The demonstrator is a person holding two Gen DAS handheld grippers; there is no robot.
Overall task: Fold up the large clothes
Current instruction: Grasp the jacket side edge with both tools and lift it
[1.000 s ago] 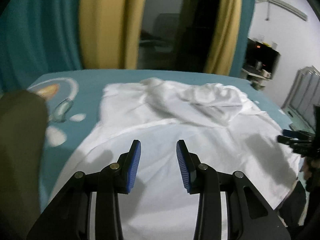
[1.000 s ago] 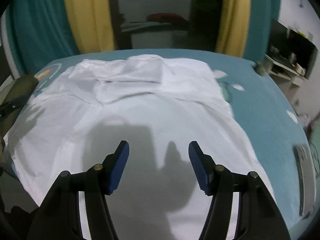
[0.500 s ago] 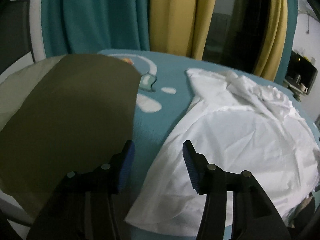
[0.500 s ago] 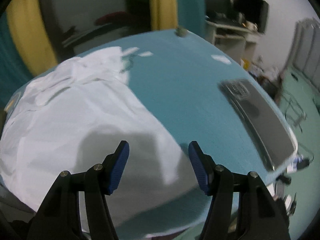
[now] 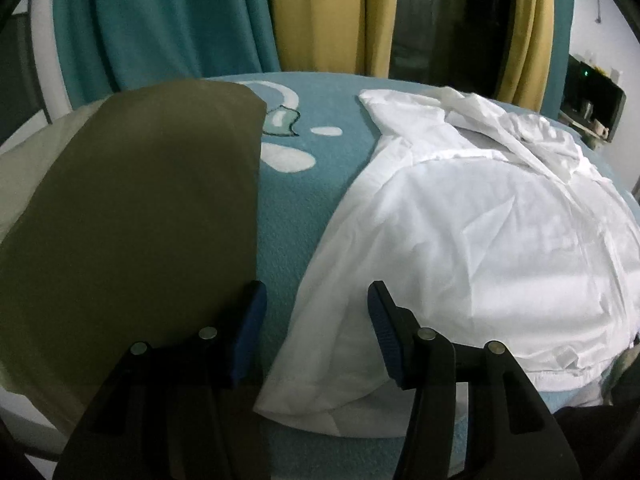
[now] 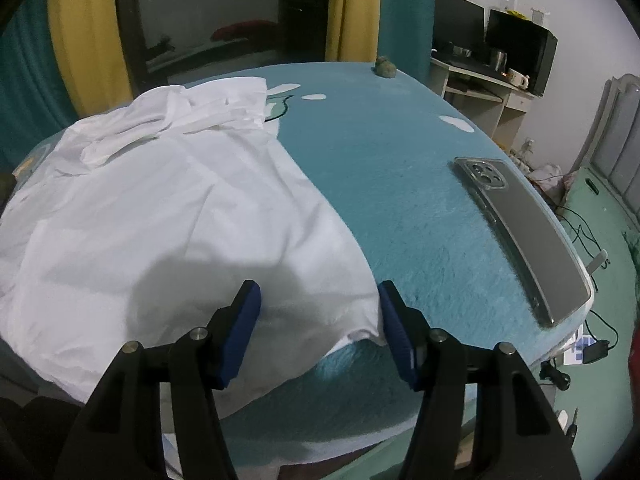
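Left gripper gapes over white shirt's left hem corner; right gripper, jaws closing, straddles its right corner, unpinched.

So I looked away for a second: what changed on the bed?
Both tongs swung apart from the shirt's middle: left tongs to its left hem corner, right tongs, closing slightly, to its right corner. Nothing gripped. White shirt, olive cloth and phone stayed put.

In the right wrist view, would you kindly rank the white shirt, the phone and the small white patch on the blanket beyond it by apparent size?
1. white shirt
2. phone
3. white patch, though it lies farther off.
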